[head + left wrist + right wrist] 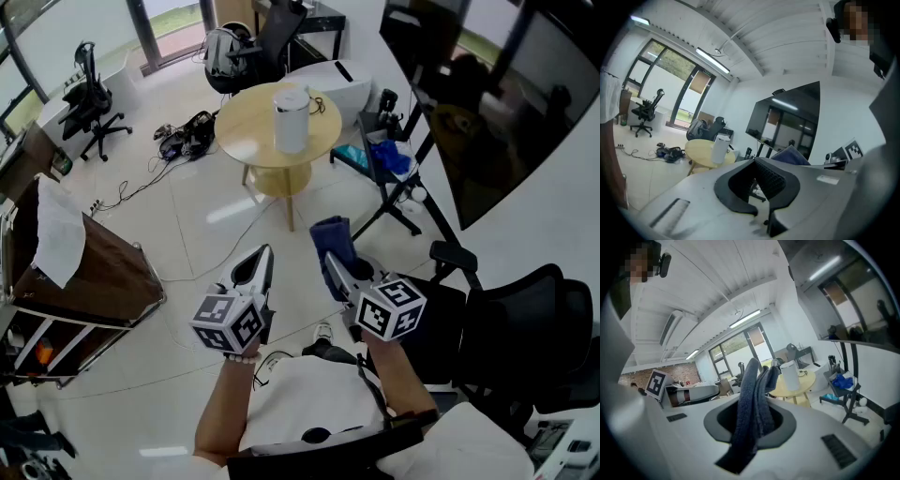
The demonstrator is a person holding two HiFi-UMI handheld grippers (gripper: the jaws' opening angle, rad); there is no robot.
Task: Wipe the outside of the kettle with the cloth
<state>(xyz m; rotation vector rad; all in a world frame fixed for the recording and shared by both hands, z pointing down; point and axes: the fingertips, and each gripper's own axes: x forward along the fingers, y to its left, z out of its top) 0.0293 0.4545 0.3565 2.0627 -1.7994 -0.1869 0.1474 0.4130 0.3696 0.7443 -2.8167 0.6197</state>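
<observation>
Head view: found white cylindrical kettle (292,119) upright on round pale wooden tabletop (246,131), well apart from both grippers. Noted left gripper (263,255) and right gripper (334,265) held side by side, with dark blue cloth (331,236) standing up from the right one.

Left gripper view: recorded jaws together with nothing between them, kettle far ahead.

Right gripper view: recorded jaws clamped on the folded cloth, kettle beyond it on the tabletop.

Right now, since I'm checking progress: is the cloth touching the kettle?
No: the cloth is clamped in the right tool, far short of the kettle on the round table.
</observation>
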